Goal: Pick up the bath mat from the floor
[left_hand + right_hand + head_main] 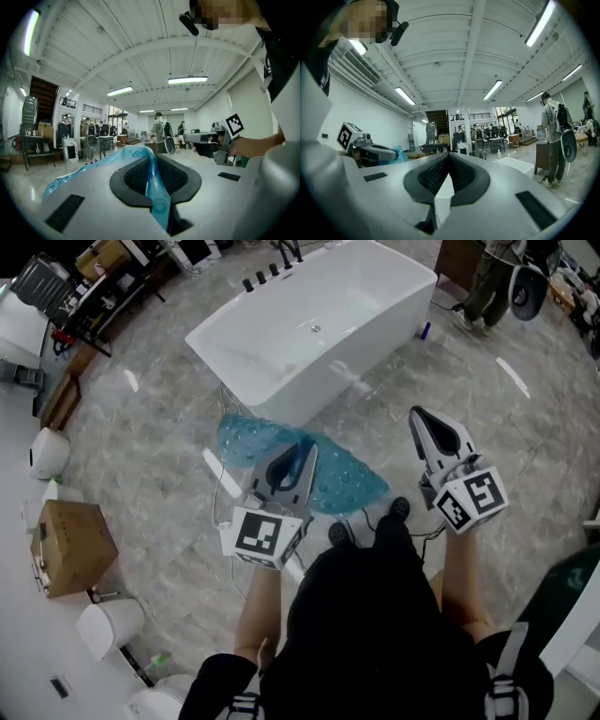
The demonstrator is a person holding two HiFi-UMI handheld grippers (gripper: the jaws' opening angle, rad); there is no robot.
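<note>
We are in a big hall with a shiny grey stone floor (169, 446) and a white roof with long lamps. A white bathtub (309, 334) stands on the floor in front of us. A brown cardboard box (70, 545) sits far off to our left. A person (487, 282) stands well behind the tub. The blue bath mat (347, 479) is see-through and full of little bubbles. It lies spread out between us and the tub, just in front of the tub's near side. Our left gripper (302, 451) is clenched on one edge of the mat. In the left gripper view the blue mat (154, 187) is squeezed flat between the two dark pads (136, 176) and runs out past the tips and off to the left. We cannot tell if the far end of the mat touches the floor. Our right gripper (419, 415) is off to the right, well apart from the mat. In the right gripper view its jaws are closed together at the tips, and nothing is caught between them.
</note>
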